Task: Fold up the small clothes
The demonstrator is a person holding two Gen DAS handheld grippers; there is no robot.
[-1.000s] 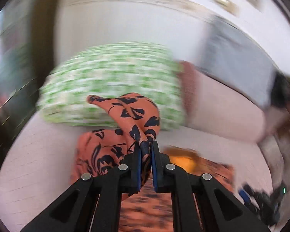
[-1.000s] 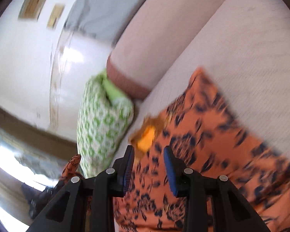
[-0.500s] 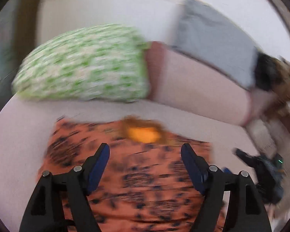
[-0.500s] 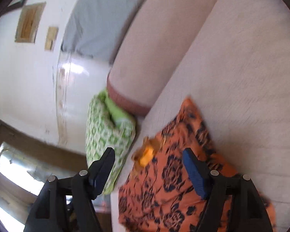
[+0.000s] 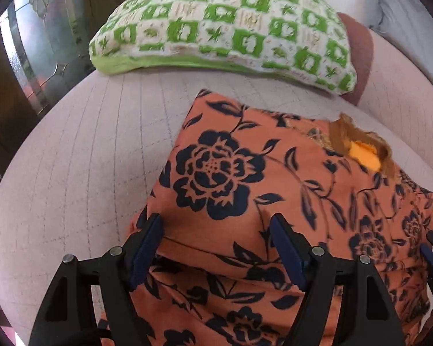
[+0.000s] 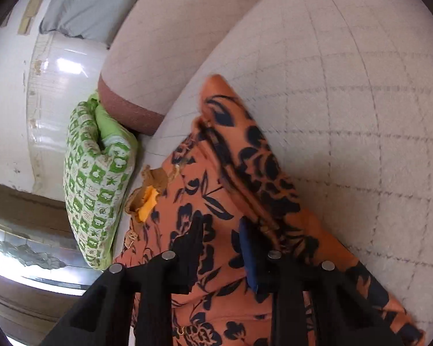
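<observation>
An orange garment with dark blue flowers (image 5: 274,201) lies folded on the pale quilted sofa seat (image 5: 86,158), its yellow-lined neck opening (image 5: 360,152) at the far right. My left gripper (image 5: 216,248) hovers low over the garment's near left edge, jaws wide open and holding nothing. In the right wrist view the garment (image 6: 216,196) has a raised fold along its right side. My right gripper (image 6: 220,248) is just above it with its jaws closing. Cloth shows between the pads, but I see no pinch.
A green and white patterned pillow (image 5: 222,26) lies at the sofa's end beyond the garment. The pink backrest (image 6: 173,37) has a brown end (image 6: 127,109) and a grey cloth (image 6: 80,3) on top. Bare seat lies left of the garment and to its right (image 6: 346,115).
My left gripper let go of the lifted cloth, opened wide and dropped to the flat garment. My right gripper opened, then narrowed again, and sank closer to the cloth.
</observation>
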